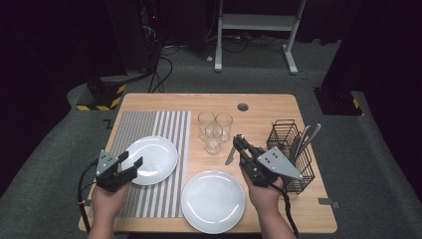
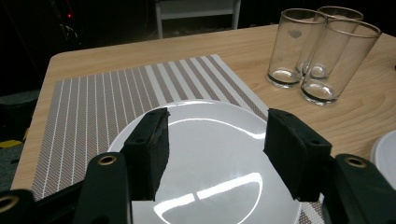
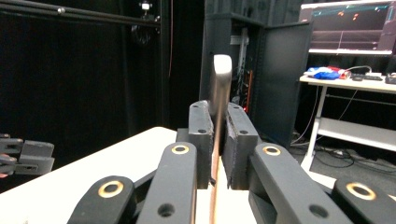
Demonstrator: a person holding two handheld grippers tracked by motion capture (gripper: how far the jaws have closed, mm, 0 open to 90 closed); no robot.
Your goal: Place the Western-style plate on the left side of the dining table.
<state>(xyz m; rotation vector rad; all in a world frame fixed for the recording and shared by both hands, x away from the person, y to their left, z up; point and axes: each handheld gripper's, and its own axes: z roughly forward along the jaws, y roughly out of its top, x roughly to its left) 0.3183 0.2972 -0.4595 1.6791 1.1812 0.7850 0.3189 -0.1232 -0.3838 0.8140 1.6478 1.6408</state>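
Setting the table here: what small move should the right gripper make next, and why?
Probably carry the silver table knife toward the striped placemat and lay it beside the white plate; the right gripper is shut on it, still above the wooden table.

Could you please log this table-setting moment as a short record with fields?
left gripper: open, above the plate on the mat
right gripper: shut on a knife
second plate: on bare table, near edge
glasses: three, clustered mid-table
wire basket: right side, holds more cutlery
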